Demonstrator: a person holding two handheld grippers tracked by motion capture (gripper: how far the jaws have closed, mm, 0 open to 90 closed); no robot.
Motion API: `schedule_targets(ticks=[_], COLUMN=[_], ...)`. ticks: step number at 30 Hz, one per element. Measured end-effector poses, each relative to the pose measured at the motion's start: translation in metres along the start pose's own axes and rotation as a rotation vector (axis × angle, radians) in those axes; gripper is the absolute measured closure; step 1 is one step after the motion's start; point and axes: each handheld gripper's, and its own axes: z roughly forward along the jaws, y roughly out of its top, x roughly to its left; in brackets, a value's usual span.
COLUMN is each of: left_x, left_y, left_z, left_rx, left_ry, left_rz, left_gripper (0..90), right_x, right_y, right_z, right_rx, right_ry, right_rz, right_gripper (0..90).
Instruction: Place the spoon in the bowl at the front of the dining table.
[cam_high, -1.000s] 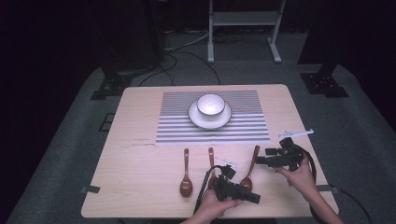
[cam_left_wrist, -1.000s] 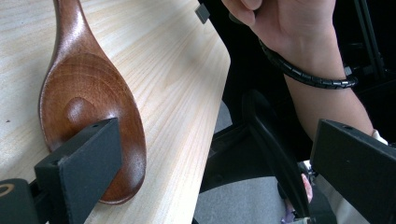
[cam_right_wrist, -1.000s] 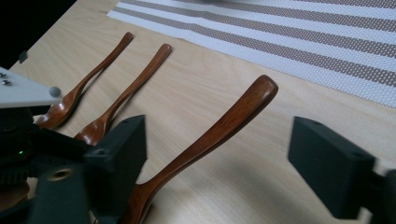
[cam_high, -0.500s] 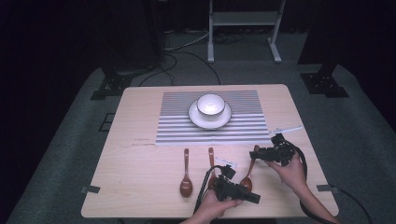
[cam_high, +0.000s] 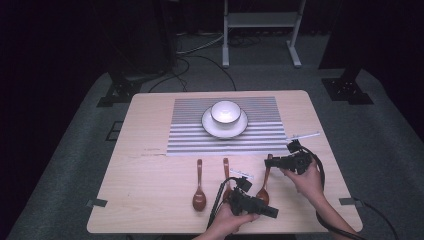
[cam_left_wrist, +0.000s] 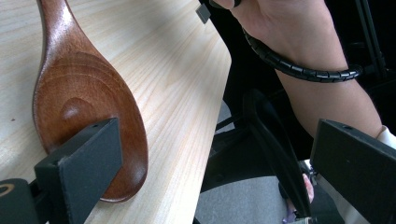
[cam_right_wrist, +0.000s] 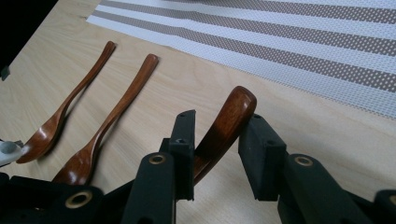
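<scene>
Three brown wooden spoons lie side by side on the light wooden table (cam_high: 150, 165). My right gripper (cam_high: 268, 162) (cam_right_wrist: 219, 125) straddles the handle end of the rightmost spoon (cam_high: 263, 192) (cam_right_wrist: 233, 109). Its jaws have just been closing. The handle leans on one pad (cam_right_wrist: 184, 140), and a small gap shows at the other. My left gripper (cam_high: 272, 212) (cam_left_wrist: 215, 149) rests near the front edge, jaws wide open. One jaw sits on that spoon's bowl (cam_left_wrist: 84, 93), the other hangs past the table edge.
The left spoon (cam_high: 199, 187) (cam_right_wrist: 70, 109) and middle spoon (cam_high: 226, 167) (cam_right_wrist: 123, 100) lie apart from the grippers. Farther back a white bowl (cam_high: 225, 111) stands on a plate (cam_high: 210, 127) on a striped mat (cam_high: 260, 135) (cam_right_wrist: 299, 42).
My right gripper has moved left from beside the table's right edge to the rightmost spoon's handle, and its jaws have narrowed around it. The left gripper has stayed in place.
</scene>
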Motion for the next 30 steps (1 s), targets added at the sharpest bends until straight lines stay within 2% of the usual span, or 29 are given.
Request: schedule_targets(ticks=[10, 16, 20, 23, 26, 30], left_x=[-0.002, -0.010, -0.017, -0.020, -0.020, -0.018], left_y=[0.001, 0.004, 0.009, 0.012, 0.013, 0.013], left_z=[-0.002, -0.009, -0.019, -0.028, -0.042, -0.053], left_rx=[-0.001, -0.021, -0.033, -0.042, -0.074, -0.091], left_ry=[0.027, 0.024, 0.035, 0.047, 0.067, 0.082], left_rz=[0.011, 0.043, 0.072, 0.084, 0.086, 0.081], left_gripper=[1.1, 1.2, 1.2, 1.2, 1.1, 1.1], right_x=[0.002, -0.003, -0.005, -0.004, -0.003, -0.004], right_y=[0.004, 0.007, 0.011, 0.013, 0.016, 0.020], right_z=[-0.002, -0.008, -0.012, -0.016, -0.019, -0.020], right_rx=[-0.016, -0.031, -0.039, -0.038, -0.037, -0.042], right_ry=[0.028, 0.078, 0.111, 0.115, 0.131, 0.156], right_rz=[0.013, 0.046, 0.063, 0.062, 0.063, 0.080], right_gripper=[73.0, 79.8, 82.8, 83.2, 83.3, 83.3])
